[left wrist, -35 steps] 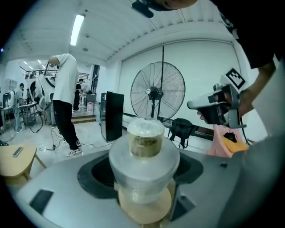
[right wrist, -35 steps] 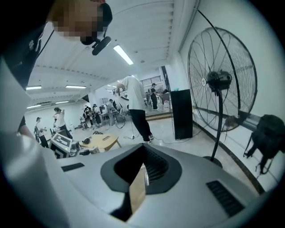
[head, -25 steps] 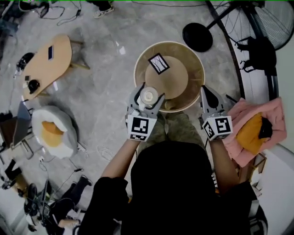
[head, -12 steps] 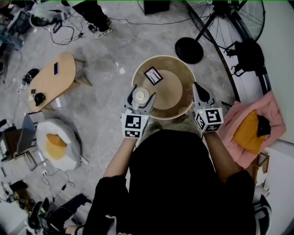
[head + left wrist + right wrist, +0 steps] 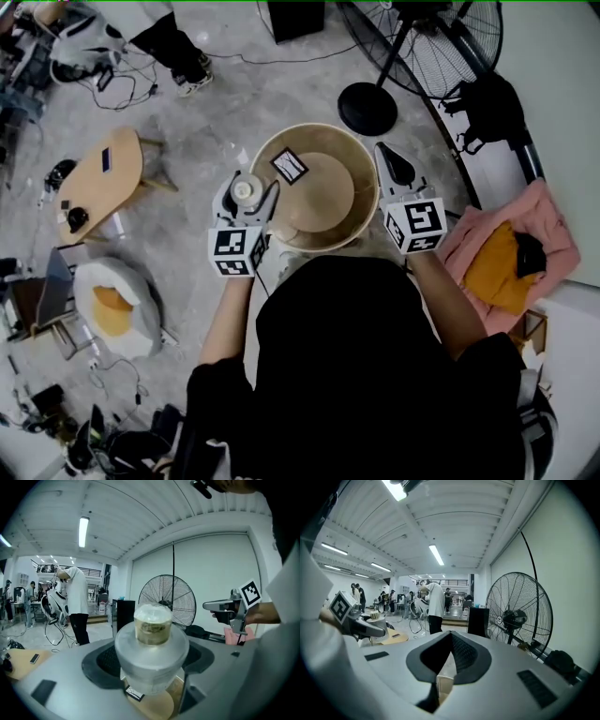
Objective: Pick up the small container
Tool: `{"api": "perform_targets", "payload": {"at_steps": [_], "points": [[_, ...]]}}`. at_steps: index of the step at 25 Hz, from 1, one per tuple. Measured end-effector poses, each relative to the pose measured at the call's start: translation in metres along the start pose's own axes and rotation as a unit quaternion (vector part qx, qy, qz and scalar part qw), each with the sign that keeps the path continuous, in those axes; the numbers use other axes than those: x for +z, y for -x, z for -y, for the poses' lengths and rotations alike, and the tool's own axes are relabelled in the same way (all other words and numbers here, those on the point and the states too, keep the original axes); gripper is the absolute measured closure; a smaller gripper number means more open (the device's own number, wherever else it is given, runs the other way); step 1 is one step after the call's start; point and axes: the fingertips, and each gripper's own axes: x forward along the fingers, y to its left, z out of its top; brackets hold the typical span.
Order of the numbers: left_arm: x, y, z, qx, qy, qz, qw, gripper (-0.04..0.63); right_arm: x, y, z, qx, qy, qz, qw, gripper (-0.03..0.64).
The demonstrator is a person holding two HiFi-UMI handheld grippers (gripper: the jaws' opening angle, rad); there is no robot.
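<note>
Translucent small container (image 5: 153,620) sits clamped upright in the left tongs (image 5: 247,195) by the round desk's (image 5: 323,199) left rim, seemingly kept level, while the right tongs (image 5: 394,167) hover closed, empty.

The round wooden bench (image 5: 323,128) has a raised rim and stands on a grey mottled floor (image 5: 216,103). A flat round disc (image 5: 323,197) lies in its middle, covering most of it. A white card (image 5: 289,166) with a black border rests near the bench's far left edge.
</note>
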Motion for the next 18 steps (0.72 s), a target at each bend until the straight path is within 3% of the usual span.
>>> {"api": "perform_targets", "payload": {"at_steps": [11, 18], "points": [[0.01, -0.044, 0.046, 0.033, 0.026, -0.003, 0.9991, 0.247, -0.006, 0.0, 0.082, 0.005, 0.01, 0.005, 1.0, 0.6], [0.007, -0.063, 0.064, 0.042, 0.028, 0.002, 0.9987, 0.247, -0.013, -0.002, 0.102, 0.019, 0.014, 0.011, 1.0, 0.6]]}}
